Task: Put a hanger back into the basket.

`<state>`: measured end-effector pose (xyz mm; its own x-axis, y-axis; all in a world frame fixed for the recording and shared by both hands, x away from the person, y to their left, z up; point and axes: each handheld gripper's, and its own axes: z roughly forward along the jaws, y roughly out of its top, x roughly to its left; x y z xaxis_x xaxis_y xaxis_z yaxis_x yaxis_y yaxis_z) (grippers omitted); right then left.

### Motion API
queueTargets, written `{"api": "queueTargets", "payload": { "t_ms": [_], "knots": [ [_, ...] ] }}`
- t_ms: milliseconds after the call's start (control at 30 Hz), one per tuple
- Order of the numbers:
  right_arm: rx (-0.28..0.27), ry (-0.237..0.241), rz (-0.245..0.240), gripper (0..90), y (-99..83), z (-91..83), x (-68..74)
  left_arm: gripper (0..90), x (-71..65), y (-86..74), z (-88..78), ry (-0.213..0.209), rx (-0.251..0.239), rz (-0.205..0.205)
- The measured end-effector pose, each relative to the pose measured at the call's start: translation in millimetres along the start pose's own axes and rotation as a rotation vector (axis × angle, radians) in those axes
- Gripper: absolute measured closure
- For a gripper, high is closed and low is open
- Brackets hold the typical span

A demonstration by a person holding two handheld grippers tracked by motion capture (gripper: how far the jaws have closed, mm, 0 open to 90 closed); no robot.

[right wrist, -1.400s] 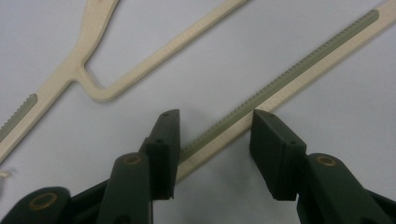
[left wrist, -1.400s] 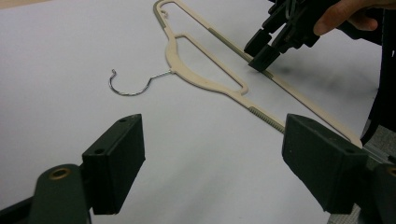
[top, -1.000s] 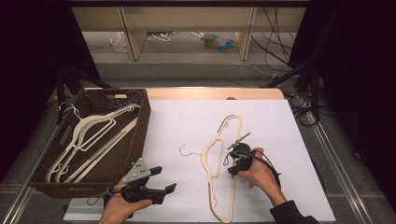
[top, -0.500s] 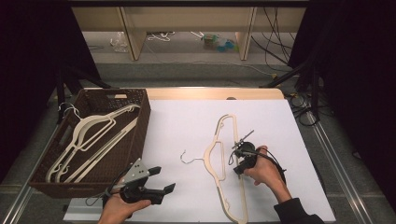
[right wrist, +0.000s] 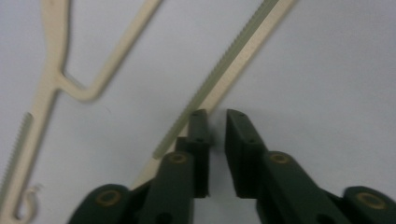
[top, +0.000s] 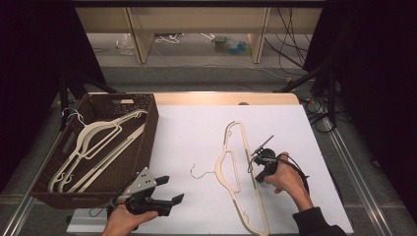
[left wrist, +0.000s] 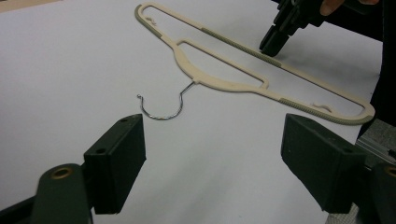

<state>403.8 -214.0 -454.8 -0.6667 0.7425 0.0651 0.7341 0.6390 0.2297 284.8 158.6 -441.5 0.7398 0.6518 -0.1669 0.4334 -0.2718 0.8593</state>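
Looks like hangers go into the basket (top: 147, 128): two in, one hanger (top: 235, 177) flat on the table (top: 187, 128); right gripper (top: 262, 166) jaws nearly shut beside its bar, nothing gripped, left gripper (top: 169, 189) wide open, idle near the basket.

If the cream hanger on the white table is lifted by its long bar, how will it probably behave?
The hanger looks like thin moulded plastic, so probably light and fairly stiff. Lying flat, it may slide on the smooth table when pushed. The ribbed strip on its bar should help the right tool grip it.
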Motion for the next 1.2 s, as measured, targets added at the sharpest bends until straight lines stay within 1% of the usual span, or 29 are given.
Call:
{"api": "queueTargets", "payload": {
  "t_ms": [33,67,100,133,167,200,233,267,300,333,400,433,500,533,567,600,633,667,733,767,800,867,900,967,1000,1033,1067,1133,1200],
  "knots": [
    [-0.013,0.018,0.034,69.5,0.4,-1.5,-1.7,22.0,0.5,0.2,-0.3,0.000,0.007,0.009],
    [-0.048,0.008,0.055,66.9,0.4,-1.0,-2.7,22.0,0.4,0.2,-0.1,0.000,0.008,0.010],
    [-0.041,0.010,0.071,64.6,1.8,-3.8,-3.0,22.0,0.5,0.2,0.0,0.000,0.009,0.010],
    [-0.054,0.010,0.081,60.5,2.6,-4.9,-2.5,22.0,0.6,0.1,0.0,0.000,0.008,0.010],
    [-0.059,0.029,0.109,59.3,3.8,-6.1,-0.9,22.0,0.7,0.0,-0.2,0.000,0.007,0.008],
    [-0.062,0.039,0.112,57.8,4.1,-5.0,-0.1,22.0,0.7,-0.1,-0.3,0.000,0.005,0.006],
    [-0.061,0.026,0.115,55.8,5.2,-2.2,1.6,22.1,0.8,-0.1,-0.4,0.001,0.005,0.006],
    [-0.037,0.010,0.121,53.3,5.8,0.9,3.9,22.0,0.3,-0.2,-0.5,0.001,0.001,0.002],
    [-0.030,-0.002,0.110,49.8,7.2,3.9,5.9,22.1,0.6,-0.1,-0.6,-0.007,0.001,0.002],
    [-0.007,-0.001,0.120,49.6,8.3,2.1,7.6,22.1,0.6,0.0,-0.8,-0.006,0.000,0.006],
    [-0.012,-0.026,0.128,52.1,8.7,3.8,11.5,22.1,0.3,0.0,-0.5,-0.001,0.003,0.005],
    [-0.002,-0.046,0.111,52.8,9.6,4.3,12.9,22.2,0.1,0.1,-0.1,0.003,0.002,0.004],
    [0.014,-0.072,0.101,53.5,12.0,6.0,18.0,22.2,0.4,0.0,-0.4,0.003,0.008,0.011],
    [0.033,-0.076,0.094,53.8,13.4,5.3,18.2,22.2,0.1,0.0,-0.4,0.002,0.005,0.007],
    [0.041,-0.077,0.099,54.4,14.3,5.7,19.5,22.2,0.5,0.0,-0.6,-0.003,0.003,0.005],
    [0.046,-0.085,0.090,55.3,14.6,6.5,20.3,22.2,0.7,-0.1,-0.7,-0.002,0.001,0.006],
    [0.057,-0.087,0.070,56.9,15.4,5.6,19.3,22.2,0.6,-0.3,-0.3,-0.001,-0.006,-0.001],
    [0.069,-0.079,0.079,58.8,15.8,5.7,20.2,22.2,1.3,-0.4,-1.0,0.002,0.000,0.005],
    [0.071,-0.079,0.048,62.8,15.7,5.8,17.0,22.2,1.1,-0.4,-1.8,0.007,0.000,0.004],
    [0.082,-0.072,0.076,64.7,15.9,4.9,18.1,22.2,1.0,-0.4,-2.1,0.007,0.000,0.005],
    [0.084,-0.064,0.071,65.1,15.2,4.8,16.6,22.2,0.7,-0.5,-2.4,0.007,-0.002,0.005],
    [0.089,-0.056,0.042,66.4,14.3,4.1,13.5,22.2,0.7,-0.5,-2.9,0.007,-0.002,0.007],
    [0.083,-0.055,0.040,67.3,14.3,4.2,13.0,22.2,0.9,-0.5,-3.1,0.008,-0.001,0.008],
    [0.095,-0.050,0.012,69.0,14.2,3.1,12.2,22.2,1.2,-0.5,-3.2,0.004,-0.003,0.003],
    [0.079,-0.057,-0.017,70.1,13.4,3.9,11.2,22.3,1.2,-0.5,-3.3,0.004,-0.004,0.004],
    [0.086,-0.056,-0.045,71.2,13.4,3.3,10.4,22.3,1.2,-0.5,-3.3,0.005,-0.004,0.003],
    [0.102,-0.053,-0.036,72.5,13.7,2.2,12.3,22.3,1.3,-0.3,-3.2,0.003,-0.004,0.004],
    [0.115,-0.052,-0.108,75.0,12.3,0.9,10.8,22.3,1.3,-0.2,-3.2,0.002,-0.004,0.005],
    [0.121,-0.039,-0.163,76.8,10.1,-0.2,9.5,22.4,1.2,-0.2,-3.2,0.001,-0.002,0.008]
  ]
}}
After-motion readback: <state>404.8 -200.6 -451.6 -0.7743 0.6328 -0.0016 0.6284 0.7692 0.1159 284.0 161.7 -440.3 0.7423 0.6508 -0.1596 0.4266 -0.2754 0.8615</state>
